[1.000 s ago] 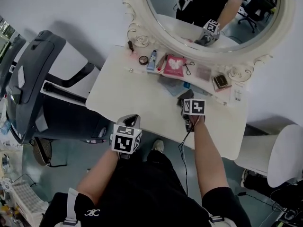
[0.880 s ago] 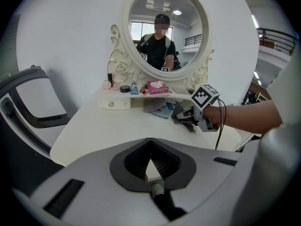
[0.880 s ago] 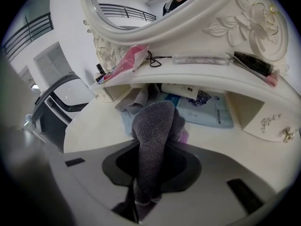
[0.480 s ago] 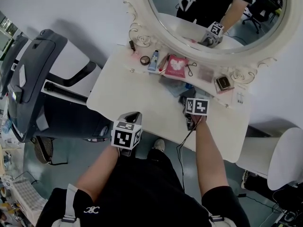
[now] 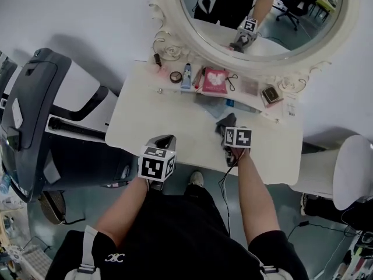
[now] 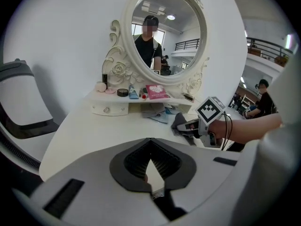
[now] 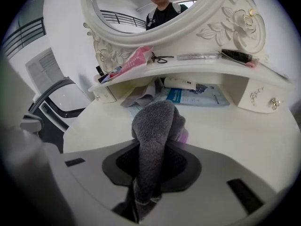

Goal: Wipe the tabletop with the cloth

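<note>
A grey cloth (image 7: 155, 126) is bunched between the jaws of my right gripper (image 7: 150, 173), which is shut on it. The cloth's free end rests on the white tabletop (image 7: 235, 135). In the head view the cloth (image 5: 223, 123) and right gripper (image 5: 228, 134) sit at the table's middle right, near the front edge. My left gripper (image 5: 164, 143) is shut and holds nothing. It hovers at the front edge of the table (image 5: 169, 121). In the left gripper view its jaws (image 6: 150, 147) point at the right gripper (image 6: 193, 125) and the cloth (image 6: 179, 121).
An oval mirror (image 5: 262, 16) stands behind a raised shelf with a pink packet (image 5: 215, 80), a tube (image 5: 186, 73) and small cosmetics. Papers and a blue booklet (image 7: 195, 96) lie under the shelf. A treadmill (image 5: 41, 121) stands left of the table, a white stool (image 5: 349, 179) to its right.
The right gripper with the cloth has slid a little toward the table's front edge. The left gripper has barely moved. The head camera has shifted slightly.
</note>
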Demonstrator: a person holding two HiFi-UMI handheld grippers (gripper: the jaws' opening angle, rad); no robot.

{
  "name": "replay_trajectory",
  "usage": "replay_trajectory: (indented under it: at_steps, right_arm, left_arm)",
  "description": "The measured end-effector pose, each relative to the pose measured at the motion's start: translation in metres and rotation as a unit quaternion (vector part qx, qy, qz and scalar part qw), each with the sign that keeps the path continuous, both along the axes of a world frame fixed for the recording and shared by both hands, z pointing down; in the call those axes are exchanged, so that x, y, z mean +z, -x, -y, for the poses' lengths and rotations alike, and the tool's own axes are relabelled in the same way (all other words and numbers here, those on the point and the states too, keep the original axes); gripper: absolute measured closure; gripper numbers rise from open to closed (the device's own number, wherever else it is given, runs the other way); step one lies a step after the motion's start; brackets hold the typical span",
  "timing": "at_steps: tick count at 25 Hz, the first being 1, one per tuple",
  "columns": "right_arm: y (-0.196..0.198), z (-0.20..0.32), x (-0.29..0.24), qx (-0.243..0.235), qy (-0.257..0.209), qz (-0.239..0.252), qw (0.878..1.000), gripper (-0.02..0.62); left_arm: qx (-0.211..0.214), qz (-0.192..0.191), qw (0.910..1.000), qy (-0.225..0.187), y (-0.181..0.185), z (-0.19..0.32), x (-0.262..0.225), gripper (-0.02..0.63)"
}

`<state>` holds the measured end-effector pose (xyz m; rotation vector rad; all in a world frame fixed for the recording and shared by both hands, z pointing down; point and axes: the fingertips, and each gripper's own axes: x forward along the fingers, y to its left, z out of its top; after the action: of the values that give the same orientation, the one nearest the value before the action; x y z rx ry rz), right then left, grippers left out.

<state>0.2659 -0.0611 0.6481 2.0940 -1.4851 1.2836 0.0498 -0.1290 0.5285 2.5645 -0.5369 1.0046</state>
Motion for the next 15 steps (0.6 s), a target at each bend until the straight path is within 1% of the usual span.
replay_trajectory:
  at_steps: [6,10,15]
  right_arm:
    - [0.043,-0.011,0.001,0.044,0.007,0.001,0.999,0.502]
    - [0.078,-0.014,0.0,0.075,0.006,-0.003,0.997,0.502]
    - [0.128,-0.02,-0.001,0.116,0.001,-0.001,0.993,0.502]
  left_arm:
    - [0.036,-0.013,0.9991,0.017,0.033,0.022,0.005,0.606]
    - [0.056,-0.019,0.998,0.023,0.063,0.042,0.008,0.606]
    - [0.083,-0.021,0.9955,0.041,0.097,0.056,0.014,0.606]
